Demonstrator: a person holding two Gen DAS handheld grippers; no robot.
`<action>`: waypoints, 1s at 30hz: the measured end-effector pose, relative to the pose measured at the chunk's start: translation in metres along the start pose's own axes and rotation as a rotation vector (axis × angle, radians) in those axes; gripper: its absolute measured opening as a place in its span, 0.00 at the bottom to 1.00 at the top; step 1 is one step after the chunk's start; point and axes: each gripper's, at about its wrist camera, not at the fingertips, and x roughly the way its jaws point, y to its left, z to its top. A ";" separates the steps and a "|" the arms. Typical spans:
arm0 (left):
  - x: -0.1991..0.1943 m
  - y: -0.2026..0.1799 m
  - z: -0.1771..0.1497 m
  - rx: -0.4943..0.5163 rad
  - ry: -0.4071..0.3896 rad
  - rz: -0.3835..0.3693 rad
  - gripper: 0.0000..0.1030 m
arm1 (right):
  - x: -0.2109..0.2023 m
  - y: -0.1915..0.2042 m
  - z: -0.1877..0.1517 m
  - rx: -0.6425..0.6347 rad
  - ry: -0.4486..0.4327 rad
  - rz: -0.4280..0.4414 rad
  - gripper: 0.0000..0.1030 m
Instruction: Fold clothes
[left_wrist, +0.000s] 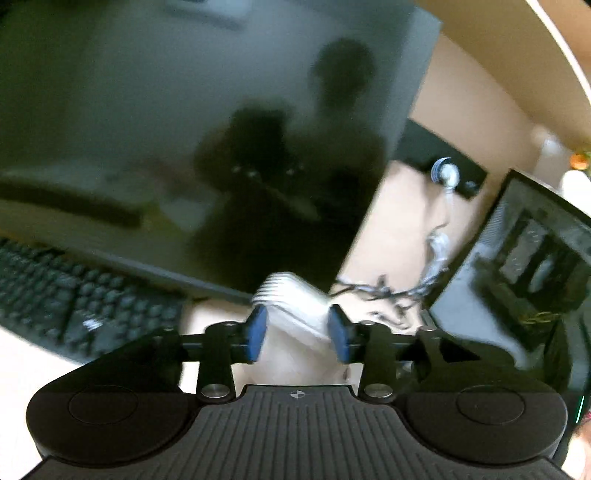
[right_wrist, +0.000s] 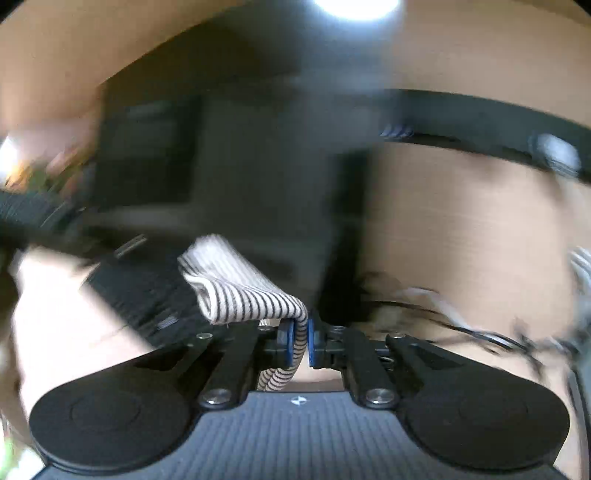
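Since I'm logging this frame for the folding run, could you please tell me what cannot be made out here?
- What kind of garment the striped cloth is: right wrist view, bunched and blurred.
- Whether the left tool actually pinches the pale cloth: left wrist view, motion blur; its pads stand apart.
- The cloth's lower end: right wrist view, hidden behind the right tool.
- The monitor content: dark, only reflections.

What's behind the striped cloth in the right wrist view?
Behind the striped cloth sits a dark keyboard and a blurred monitor; the part of the desk it covers is hidden.
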 end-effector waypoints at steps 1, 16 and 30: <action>0.007 -0.004 0.000 0.008 0.007 -0.007 0.59 | -0.006 -0.023 0.003 0.045 -0.009 -0.049 0.06; 0.155 -0.064 -0.084 0.252 0.333 0.048 0.77 | 0.000 -0.144 -0.080 0.408 0.235 -0.293 0.07; 0.183 -0.042 -0.071 0.269 0.193 0.338 0.82 | 0.003 -0.126 -0.031 0.290 0.093 -0.195 0.06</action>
